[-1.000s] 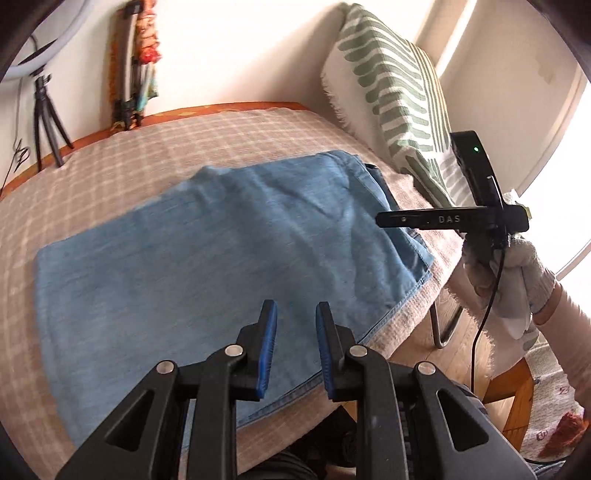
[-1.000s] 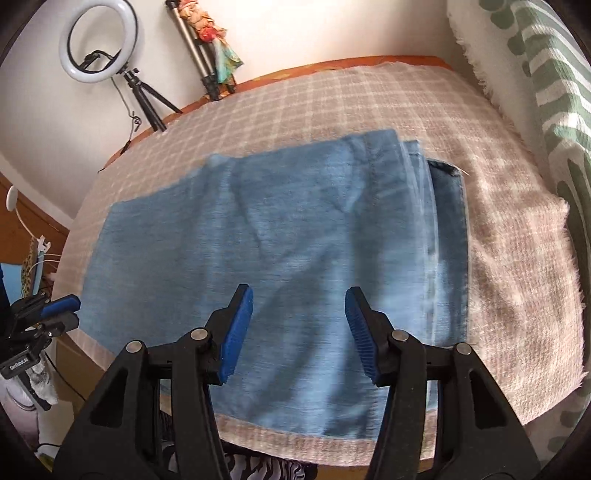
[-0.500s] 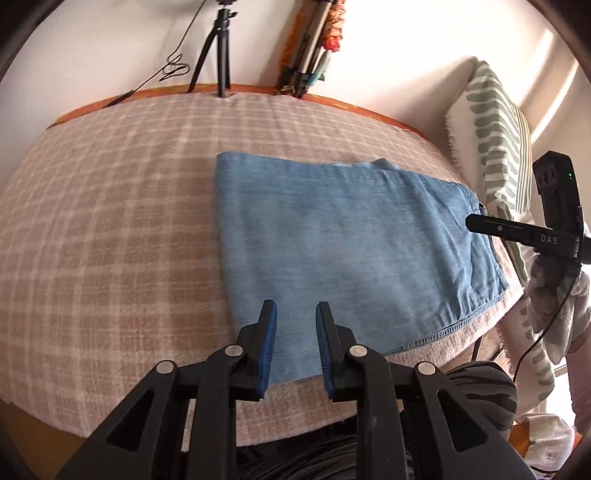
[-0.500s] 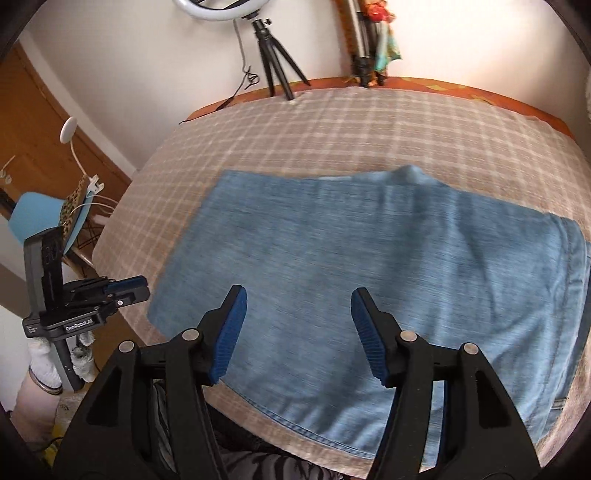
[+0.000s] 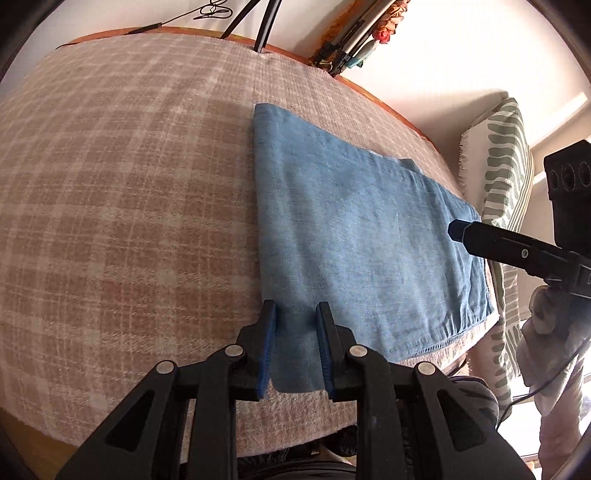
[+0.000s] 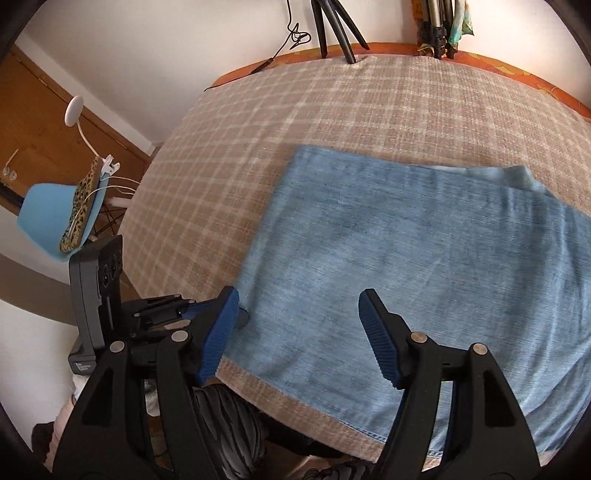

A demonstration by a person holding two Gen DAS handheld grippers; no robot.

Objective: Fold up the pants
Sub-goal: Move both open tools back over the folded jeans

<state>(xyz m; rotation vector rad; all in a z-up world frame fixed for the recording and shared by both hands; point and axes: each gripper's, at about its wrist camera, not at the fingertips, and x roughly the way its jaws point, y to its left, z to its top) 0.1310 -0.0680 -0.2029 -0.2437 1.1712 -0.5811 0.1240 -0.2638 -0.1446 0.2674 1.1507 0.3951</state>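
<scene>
Blue denim pants (image 5: pixel 354 236) folded flat on checked blanket (image 5: pixel 129 184), left gripper (image 5: pixel 294 350) narrow — straddling corner, right gripper (image 6: pixel 298 334) opening — nothing held

Checked beige blanket (image 6: pixel 332 122) covers bed. Orange bed edge (image 6: pixel 498 64) shows beyond blanket's far side. Black tripod legs (image 6: pixel 334 26) behind far edge, black cable (image 6: pixel 291 35) just beside them. Green-striped white pillow (image 5: pixel 506 173) off blanket's right end. Light blue chair (image 6: pixel 51 218) well left of blanket, leopard-print item (image 6: pixel 83 206) on it.

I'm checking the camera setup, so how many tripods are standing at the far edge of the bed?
2: a black tripod near the middle, and a grey one to its right by the colourful cloth. Only their legs show; others may be hidden.
</scene>
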